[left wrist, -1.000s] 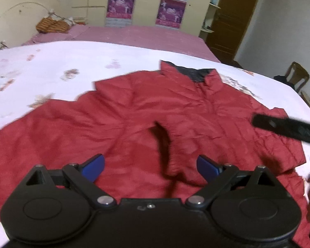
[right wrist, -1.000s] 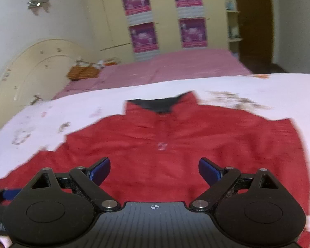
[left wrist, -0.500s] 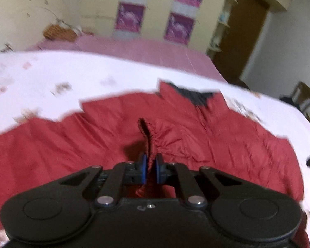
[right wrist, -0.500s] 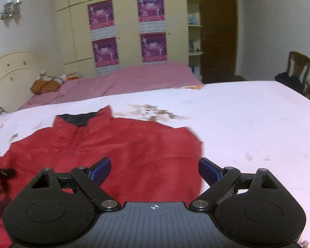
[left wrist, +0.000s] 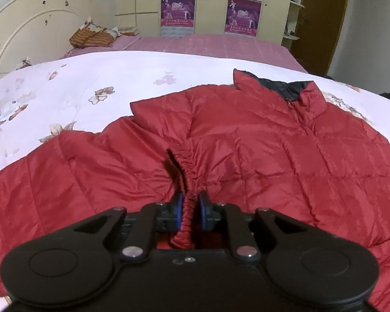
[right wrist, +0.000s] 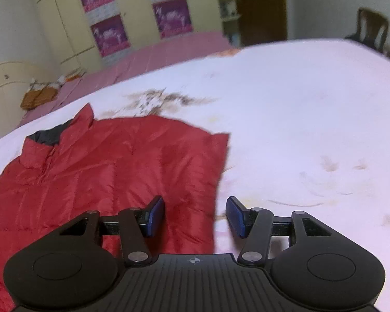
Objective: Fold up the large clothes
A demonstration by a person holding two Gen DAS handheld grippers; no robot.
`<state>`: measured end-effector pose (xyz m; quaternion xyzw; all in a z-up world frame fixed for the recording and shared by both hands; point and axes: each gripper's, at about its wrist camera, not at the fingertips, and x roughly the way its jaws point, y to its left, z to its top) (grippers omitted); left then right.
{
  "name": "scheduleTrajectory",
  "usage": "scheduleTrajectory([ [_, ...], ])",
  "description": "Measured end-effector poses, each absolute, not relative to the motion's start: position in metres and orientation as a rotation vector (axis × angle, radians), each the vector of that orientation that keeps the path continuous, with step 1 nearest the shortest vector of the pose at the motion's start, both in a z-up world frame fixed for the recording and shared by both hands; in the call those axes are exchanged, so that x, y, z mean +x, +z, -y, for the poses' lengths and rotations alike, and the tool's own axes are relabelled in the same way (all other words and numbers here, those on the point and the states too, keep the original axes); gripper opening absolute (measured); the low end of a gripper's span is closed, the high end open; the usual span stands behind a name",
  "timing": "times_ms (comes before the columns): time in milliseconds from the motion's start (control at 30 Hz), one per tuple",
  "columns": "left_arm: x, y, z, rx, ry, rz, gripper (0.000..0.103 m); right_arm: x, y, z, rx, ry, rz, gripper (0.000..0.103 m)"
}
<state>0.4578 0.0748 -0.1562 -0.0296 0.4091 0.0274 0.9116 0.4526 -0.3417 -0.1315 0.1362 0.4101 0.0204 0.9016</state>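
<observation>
A red quilted jacket [left wrist: 247, 150] with a dark collar lining [left wrist: 286, 88] lies spread face up on the bed. Its sleeve is folded across the body, and the elastic cuff [left wrist: 184, 163] stands up in a bunch. My left gripper [left wrist: 190, 209] is shut on that cuff, its jaws easing slightly apart with the fabric still pinched between the blue pads. In the right wrist view, my right gripper [right wrist: 195, 214] hovers over the jacket's [right wrist: 117, 161] right side edge [right wrist: 218, 182]. Its jaws are closing, the edge lies between them, and the pads stand clear of the fabric.
The jacket rests on a white floral bedsheet [left wrist: 91, 78]. Behind it lies a pink bed [left wrist: 208, 46] with a woven basket [left wrist: 91, 37] by the headboard. A wooden chair [right wrist: 371, 28] and a dark door [left wrist: 322, 20] stand at the right.
My left gripper went from wide open to shut on the sleeve cuff and sank closer. My right gripper swept right from the jacket's middle to its side edge, and its jaws narrowed.
</observation>
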Motion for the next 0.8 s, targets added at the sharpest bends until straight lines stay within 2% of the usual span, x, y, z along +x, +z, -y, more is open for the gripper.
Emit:
scheduleTrajectory([
  [100,0.457,-0.158,-0.075,-0.052,0.063,-0.842,0.017,0.453,-0.132,0.336,0.23,0.059,-0.84,0.025],
  [133,0.456,-0.157,-0.074,-0.048,0.065,-0.841,0.018,0.451,-0.129,0.336,0.214,0.05,-0.821,0.018],
  [333,0.453,-0.153,-0.066,0.002,0.083,-0.837,0.027,0.448,-0.132,0.329,0.082,-0.006,-0.81,0.021],
  [367,0.451,-0.149,-0.066,0.005,0.094,-0.828,0.032,0.446,-0.128,0.329,0.072,-0.021,-0.794,0.026],
  [400,0.447,-0.143,-0.068,0.004,0.112,-0.807,0.036,0.442,-0.121,0.33,0.069,-0.041,-0.761,0.04],
  [433,0.441,-0.135,-0.069,-0.002,0.13,-0.77,0.047,0.437,-0.114,0.331,0.069,-0.045,-0.728,0.046],
  [467,0.435,-0.128,-0.07,-0.004,0.142,-0.733,0.055,0.435,-0.109,0.331,0.067,-0.04,-0.705,0.046],
  [600,0.428,-0.112,-0.059,0.002,0.078,-0.68,0.056,0.431,-0.09,0.318,0.093,0.041,-0.645,0.046],
  [800,0.463,-0.13,-0.033,0.019,0.021,-0.722,0.055,0.448,-0.097,0.255,0.027,0.164,-0.667,0.046],
])
